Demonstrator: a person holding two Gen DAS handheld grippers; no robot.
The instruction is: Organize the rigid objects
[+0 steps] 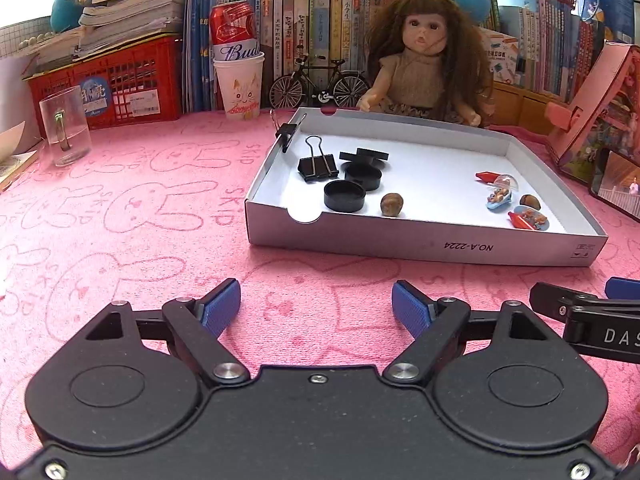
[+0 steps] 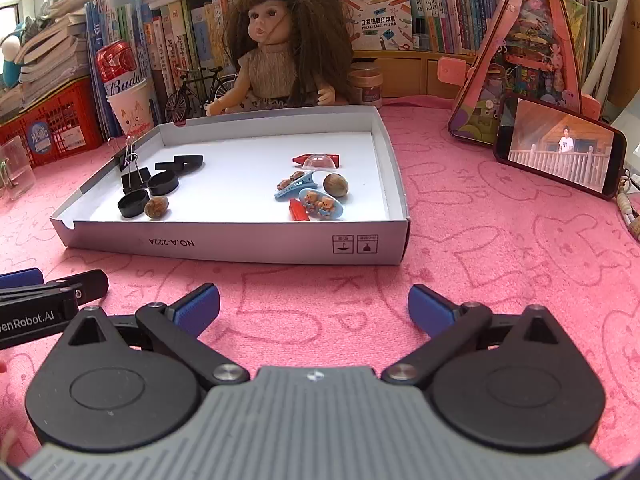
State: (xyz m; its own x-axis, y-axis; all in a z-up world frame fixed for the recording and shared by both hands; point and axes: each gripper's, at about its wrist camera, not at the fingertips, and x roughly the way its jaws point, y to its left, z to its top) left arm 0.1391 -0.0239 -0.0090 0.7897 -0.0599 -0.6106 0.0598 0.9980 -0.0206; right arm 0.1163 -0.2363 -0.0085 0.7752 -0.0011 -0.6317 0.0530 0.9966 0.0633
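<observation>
The left gripper (image 1: 316,306) hangs over the pink rabbit-print cloth (image 1: 132,216) with its blue pads well apart and nothing between them; the right gripper (image 2: 314,308) sits just beside it, spread wider still and equally empty. Ahead of both claws, across a strip of bare cloth, lies the shallow white box lid (image 2: 240,246). Far ahead and left of the left claw stands a clear glass mug (image 1: 64,128). In the lid's left part, ahead of the left claw, are a black binder clip (image 1: 318,166), 2 round black caps (image 1: 345,196), flat black pieces behind them and a brown nut (image 1: 392,205). Ahead of the right claw, in the lid's right part, lie red crayons (image 2: 299,210), bear hair clips (image 2: 320,204), a clear dome (image 2: 319,162) and a second nut (image 2: 336,185). A doll (image 2: 276,48) sits behind the lid, and a phone (image 2: 560,148) leans far right.
</observation>
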